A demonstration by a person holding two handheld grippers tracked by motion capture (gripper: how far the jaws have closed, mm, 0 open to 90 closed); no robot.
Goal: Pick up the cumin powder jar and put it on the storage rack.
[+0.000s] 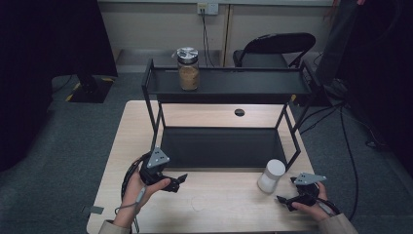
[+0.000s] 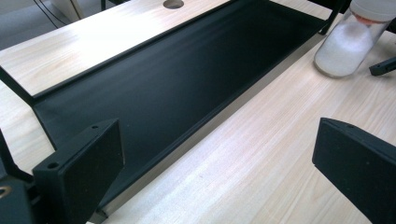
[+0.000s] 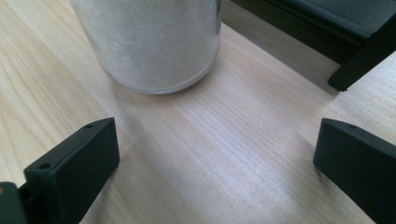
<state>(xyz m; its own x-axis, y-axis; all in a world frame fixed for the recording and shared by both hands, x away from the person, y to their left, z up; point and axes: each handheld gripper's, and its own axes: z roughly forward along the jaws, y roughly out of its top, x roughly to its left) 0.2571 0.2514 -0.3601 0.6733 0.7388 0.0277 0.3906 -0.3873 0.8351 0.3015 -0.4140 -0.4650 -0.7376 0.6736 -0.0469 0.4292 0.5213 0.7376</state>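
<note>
a light wooden bench point(image 1: 146, 146) carries a black metal two-tier shelf rack point(image 1: 224, 85), with its lower tray point(image 2: 154, 88) resting flat on the wood and its upper shelf raised on thin black legs. on the left part of the upper shelf stands a clear glass jar with a shiny metal lid and brown granular filling point(image 1: 188, 69), upright. on the bench just in front of the rack's right front leg stands a clear cylindrical jar with a white lid and white powdery filling point(image 1: 271, 176), also upright and resting on the wood.

the left gripper point(image 1: 178, 182) is held in the person's left hand point(image 1: 141, 192) over the bench near the rack's left front corner, pointing to the right; in the left gripper view its jaws stand wide apart with nothing between them, above bare wood beside the tray's front edge, and the white-filled jar point(image 2: 348, 44) shows far off at upper right.

the right gripper point(image 1: 285, 201) is held in the person's right hand point(image 1: 316, 204) near the bench's right front, pointing left toward the white-filled jar. in the right gripper view its jaws are spread wide and empty, and the jar point(image 3: 154, 42) stands just ahead of them, not touched by either jaw.

a round cable hole point(image 1: 239, 112) sits in the bench behind the rack, and a black folding chair point(image 1: 272, 48) stands beyond the bench.
</note>
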